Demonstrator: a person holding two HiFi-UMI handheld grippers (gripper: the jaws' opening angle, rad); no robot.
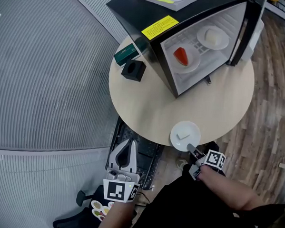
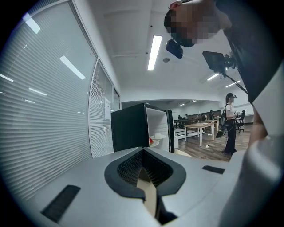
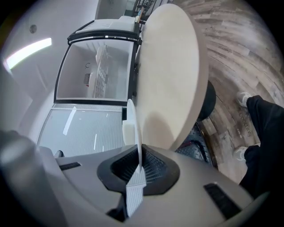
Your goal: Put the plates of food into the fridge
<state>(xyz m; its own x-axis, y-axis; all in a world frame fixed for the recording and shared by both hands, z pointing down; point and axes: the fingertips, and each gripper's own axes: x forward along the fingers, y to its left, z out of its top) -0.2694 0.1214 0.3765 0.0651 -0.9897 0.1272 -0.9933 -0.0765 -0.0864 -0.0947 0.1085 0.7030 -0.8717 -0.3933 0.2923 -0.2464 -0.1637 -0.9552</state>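
Right now the right hand-held gripper (image 1: 192, 148) is clamped on the near rim of a white plate (image 1: 191, 130), which sits at the near edge of the round desk (image 1: 147, 106) and carries one small pale piece of food (image 1: 183, 135). In the right gripper view we see the plate's thin edge (image 3: 134, 128) pinched between the pads. The left hand-held gripper (image 1: 130, 143) hangs below the desk's edge, well apart from the plate, jaws together on nothing.

We judge the grip to be the weakest link. It holds only the rim, so the whole plate hangs out beyond the pads; a quick lift or a roll of the wrist could make it pivot or slip free. The plate is right at the desk's edge, so it could fall to the wooden floor (image 1: 272, 94) rather than back onto the desk. Any tilt could also send the loose piece sliding off.

The mini fridge (image 1: 148, 11) stands open across the desk, and its shelf already holds a plate with red food (image 1: 182, 57) and a plate with pale food (image 1: 213, 37). We see little bare shelf left, so the incoming plate could knock a neighbour or catch the shelf's front lip. The open door (image 1: 244, 30) stands near the path on the right and could clip the plate or the hand-held gripper, and the left hand-held gripper is too far off to steady anything
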